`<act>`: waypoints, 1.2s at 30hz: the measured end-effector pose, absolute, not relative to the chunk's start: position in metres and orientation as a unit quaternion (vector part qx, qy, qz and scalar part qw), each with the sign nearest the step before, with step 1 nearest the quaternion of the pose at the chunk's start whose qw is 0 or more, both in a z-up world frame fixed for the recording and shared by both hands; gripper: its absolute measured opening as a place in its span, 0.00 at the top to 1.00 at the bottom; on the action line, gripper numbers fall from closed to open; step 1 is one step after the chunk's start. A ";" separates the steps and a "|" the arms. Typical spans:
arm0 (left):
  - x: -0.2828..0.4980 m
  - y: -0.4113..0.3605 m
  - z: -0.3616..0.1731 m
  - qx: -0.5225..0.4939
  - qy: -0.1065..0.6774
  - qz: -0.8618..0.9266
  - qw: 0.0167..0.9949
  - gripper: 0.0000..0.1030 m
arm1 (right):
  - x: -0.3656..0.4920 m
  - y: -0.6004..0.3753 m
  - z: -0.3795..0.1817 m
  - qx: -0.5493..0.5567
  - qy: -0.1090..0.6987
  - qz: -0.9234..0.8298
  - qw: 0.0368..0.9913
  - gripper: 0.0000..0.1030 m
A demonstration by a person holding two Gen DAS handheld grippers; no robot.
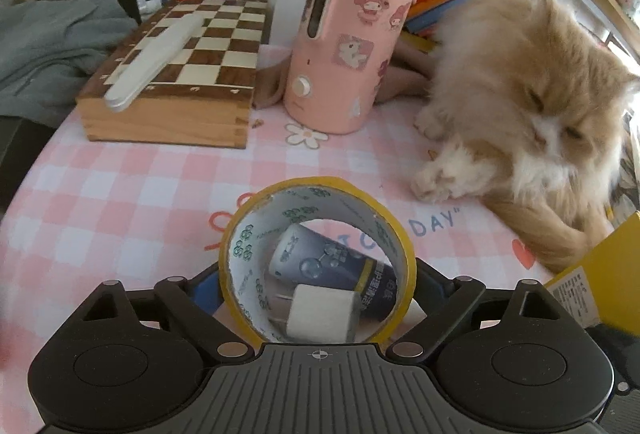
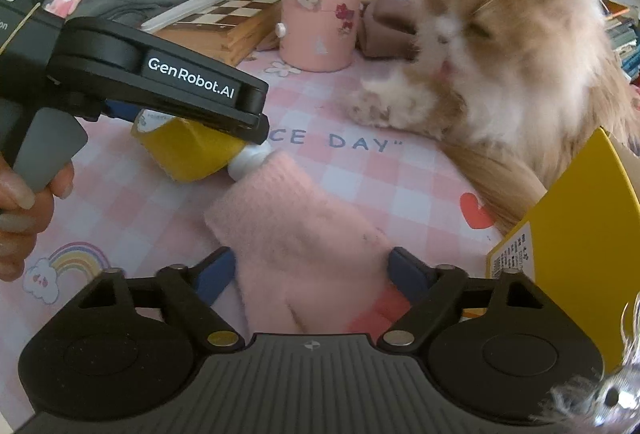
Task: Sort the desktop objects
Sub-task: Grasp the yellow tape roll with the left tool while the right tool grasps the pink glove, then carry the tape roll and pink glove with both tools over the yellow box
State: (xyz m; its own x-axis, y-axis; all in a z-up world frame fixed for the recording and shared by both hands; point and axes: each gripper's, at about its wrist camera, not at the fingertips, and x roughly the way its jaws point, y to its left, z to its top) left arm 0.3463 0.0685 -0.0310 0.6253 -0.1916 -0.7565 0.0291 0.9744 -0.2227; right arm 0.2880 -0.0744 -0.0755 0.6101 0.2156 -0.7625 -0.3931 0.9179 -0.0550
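Tape roll [image 1: 318,262] stands on edge between the left gripper [image 1: 318,286] fingers, pads at its sides; real clamp or just contact, cannot tell. Pink glove [image 2: 304,246] lies flat between the right gripper [image 2: 312,270] fingers, which bracket it, not visibly pinching. Risks: roll may squirt out or roll off; the cat [image 2: 500,66] just beside could paw in. Tablecloth [image 2: 360,170] reads "DAY"; left gripper body reads "GenRobot.AI".

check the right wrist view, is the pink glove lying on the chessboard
No, the pink glove lies on the checked tablecloth in front, while the chessboard sits further back.
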 end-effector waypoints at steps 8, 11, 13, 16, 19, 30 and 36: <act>0.304 0.082 0.000 -0.123 0.378 -0.077 0.914 0.10 | 0.273 -0.077 -0.063 -0.079 0.397 0.181 0.896 0.88; 0.285 0.085 0.011 -0.116 0.362 -0.081 0.922 0.10 | 0.262 -0.081 -0.052 -0.064 0.379 0.175 0.906 0.88; 0.275 0.086 0.016 -0.112 0.356 -0.083 0.924 0.10 | 0.255 -0.083 -0.046 -0.062 0.371 0.172 0.910 0.88; 0.258 0.089 0.021 -0.113 0.349 -0.086 0.926 0.10 | 0.242 -0.085 -0.038 -0.058 0.363 0.171 0.914 0.88; 0.241 0.093 0.027 -0.118 0.344 -0.090 0.927 0.10 | 0.229 -0.086 -0.031 -0.054 0.358 0.171 0.916 0.88; 0.168 0.109 0.039 -0.123 0.346 -0.100 0.925 0.10 | 0.169 -0.091 -0.012 -0.052 0.343 0.183 0.920 0.88; 0.136 0.114 0.042 -0.125 0.348 -0.105 0.923 0.10 | 0.136 -0.096 -0.007 -0.044 0.342 0.167 0.924 0.88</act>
